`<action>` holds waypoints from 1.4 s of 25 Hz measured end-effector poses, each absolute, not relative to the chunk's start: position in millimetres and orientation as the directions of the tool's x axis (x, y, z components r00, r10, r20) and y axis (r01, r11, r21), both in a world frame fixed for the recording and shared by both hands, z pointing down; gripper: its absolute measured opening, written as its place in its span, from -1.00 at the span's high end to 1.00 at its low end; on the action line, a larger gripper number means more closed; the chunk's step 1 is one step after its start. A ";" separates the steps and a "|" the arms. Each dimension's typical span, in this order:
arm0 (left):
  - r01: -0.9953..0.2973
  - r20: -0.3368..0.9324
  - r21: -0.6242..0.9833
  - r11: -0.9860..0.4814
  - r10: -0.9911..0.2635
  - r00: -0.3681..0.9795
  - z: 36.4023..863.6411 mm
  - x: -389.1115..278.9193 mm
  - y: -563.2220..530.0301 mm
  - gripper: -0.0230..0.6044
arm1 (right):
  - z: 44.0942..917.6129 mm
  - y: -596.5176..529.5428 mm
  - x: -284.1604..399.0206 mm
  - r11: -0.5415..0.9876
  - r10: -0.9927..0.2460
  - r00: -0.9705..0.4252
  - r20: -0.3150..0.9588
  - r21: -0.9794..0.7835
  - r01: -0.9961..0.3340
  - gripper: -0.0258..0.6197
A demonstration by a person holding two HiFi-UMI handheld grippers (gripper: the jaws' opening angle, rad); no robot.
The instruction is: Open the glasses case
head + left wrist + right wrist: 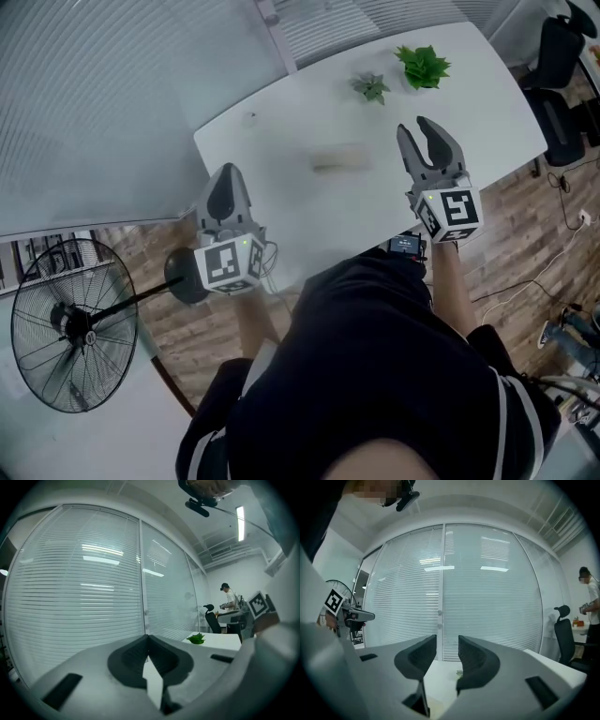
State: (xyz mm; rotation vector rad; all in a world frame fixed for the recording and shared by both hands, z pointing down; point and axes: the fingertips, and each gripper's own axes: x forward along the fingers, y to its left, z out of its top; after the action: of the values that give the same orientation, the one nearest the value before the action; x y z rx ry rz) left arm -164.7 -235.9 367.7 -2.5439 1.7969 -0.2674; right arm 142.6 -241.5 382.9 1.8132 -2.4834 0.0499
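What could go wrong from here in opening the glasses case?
1. The case is pale on a white table and lies apart from both grippers, so a reach may misjudge it.
2. The left gripper is shut. With only the open right gripper on it, the case might slide rather than open.
3. Two plants stand beyond the case, and an overreach might knock them.

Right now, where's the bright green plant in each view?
Head view: green plant at top right, on the white table.
Left gripper view: plant right of centre, low, on the table.
Right gripper view: not in it.
Shared landmark: the blinds.
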 end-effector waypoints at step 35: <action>-0.985 0.181 -0.078 -0.157 -0.973 0.141 388.2 -227.1 -234.6 0.94 | 688.1 -244.9 45.1 0.807 -0.570 -0.270 0.776 0.591 -0.004 0.38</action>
State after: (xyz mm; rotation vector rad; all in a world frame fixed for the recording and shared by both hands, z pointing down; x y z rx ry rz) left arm -227.1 -234.6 388.2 -2.4167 2.0772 -0.3022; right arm 45.1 -244.9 688.1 0.4438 -1.7759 -0.5776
